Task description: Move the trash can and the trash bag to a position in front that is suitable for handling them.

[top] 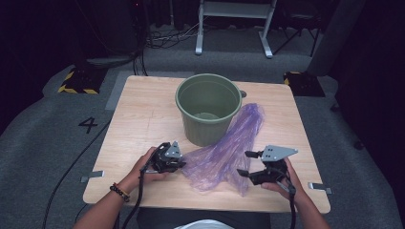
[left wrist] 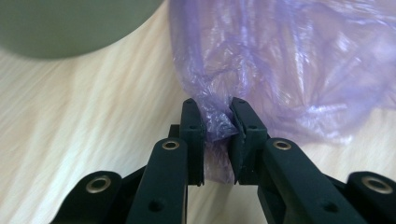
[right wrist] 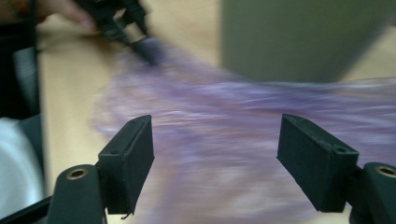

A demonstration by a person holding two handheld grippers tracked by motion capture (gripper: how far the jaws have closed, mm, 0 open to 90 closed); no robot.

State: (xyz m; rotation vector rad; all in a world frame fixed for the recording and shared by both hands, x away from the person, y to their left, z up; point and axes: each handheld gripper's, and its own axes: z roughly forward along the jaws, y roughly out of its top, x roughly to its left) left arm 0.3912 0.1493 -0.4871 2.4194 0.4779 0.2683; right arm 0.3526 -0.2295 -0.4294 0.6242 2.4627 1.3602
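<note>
Here, your left gripper (left wrist: 212, 122) pinches the near-left corner of the purple plastic bag (top: 224, 152), which runs lengthwise from that corner to the far right past the green bucket (top: 208, 107) on the surface (top: 138, 109). Your right gripper (top: 253, 164) hovers with jaws spread beside the bag's near-right edge.

a translucent purple bag (top: 224, 152) lies at five o'clock of the dull green bucket (top: 208, 109) on a pale wood-grain surface (top: 138, 119). both grippers, left gripper (top: 177, 162) and right gripper (top: 248, 163), are black with grey plates.
</note>
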